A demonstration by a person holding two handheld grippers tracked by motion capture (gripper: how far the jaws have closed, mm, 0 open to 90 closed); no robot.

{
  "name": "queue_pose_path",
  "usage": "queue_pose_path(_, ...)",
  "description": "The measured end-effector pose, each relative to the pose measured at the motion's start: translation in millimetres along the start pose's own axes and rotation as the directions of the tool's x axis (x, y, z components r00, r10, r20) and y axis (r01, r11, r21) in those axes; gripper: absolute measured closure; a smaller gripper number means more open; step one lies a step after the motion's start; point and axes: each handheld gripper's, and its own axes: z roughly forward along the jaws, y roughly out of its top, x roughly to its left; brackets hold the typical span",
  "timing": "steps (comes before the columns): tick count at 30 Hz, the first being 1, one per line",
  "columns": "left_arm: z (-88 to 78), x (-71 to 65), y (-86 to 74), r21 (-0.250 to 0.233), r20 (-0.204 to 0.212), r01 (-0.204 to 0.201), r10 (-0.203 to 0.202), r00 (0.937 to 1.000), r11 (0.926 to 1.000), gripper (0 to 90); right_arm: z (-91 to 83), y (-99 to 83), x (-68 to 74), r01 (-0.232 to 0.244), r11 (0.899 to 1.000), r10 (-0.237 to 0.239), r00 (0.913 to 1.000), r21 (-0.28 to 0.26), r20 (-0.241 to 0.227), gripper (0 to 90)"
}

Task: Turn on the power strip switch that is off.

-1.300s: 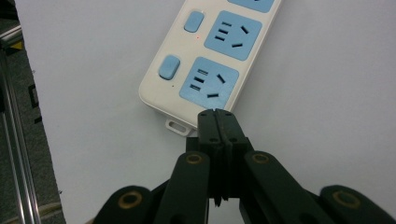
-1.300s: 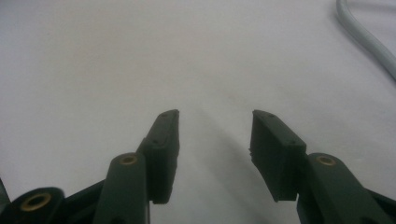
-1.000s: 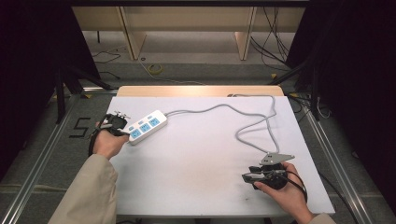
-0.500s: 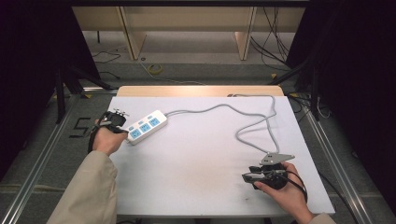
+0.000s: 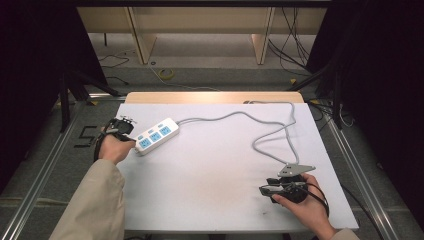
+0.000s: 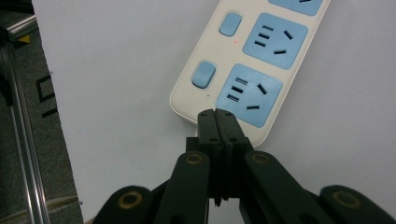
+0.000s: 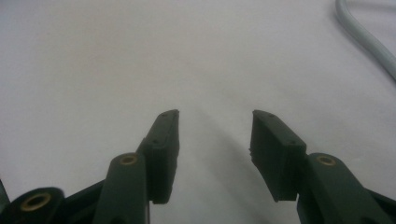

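Note:
A cream power strip (image 5: 156, 136) with blue sockets lies at the table's left side, and its grey cable (image 5: 270, 135) loops across to the right. My left gripper (image 5: 129, 132) is shut with nothing between its jaws. In the left gripper view its tips (image 6: 216, 114) meet the near end of the power strip (image 6: 243, 60), just below the last socket. My right gripper (image 5: 263, 189) is held low over the table near the front right. Its jaws (image 7: 215, 123) stand open over bare white surface, with the cable (image 7: 369, 42) passing at the upper right.
The white table (image 5: 210, 170) has a wooden strip along its far edge (image 5: 210, 97). Metal rails (image 5: 45, 175) run along both sides on the floor. The cable leaves the table at the far right corner (image 5: 250, 102).

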Motion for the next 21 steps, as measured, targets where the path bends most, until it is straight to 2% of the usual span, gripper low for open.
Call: queue_pose_path(21,8.6,4.1,5.7,0.007,-0.016,-0.010,0.010,0.9998,0.9999,89.7,0.2,0.0,0.1,0.004,1.000,-0.004,1.0000,0.002,0.002,53.1)
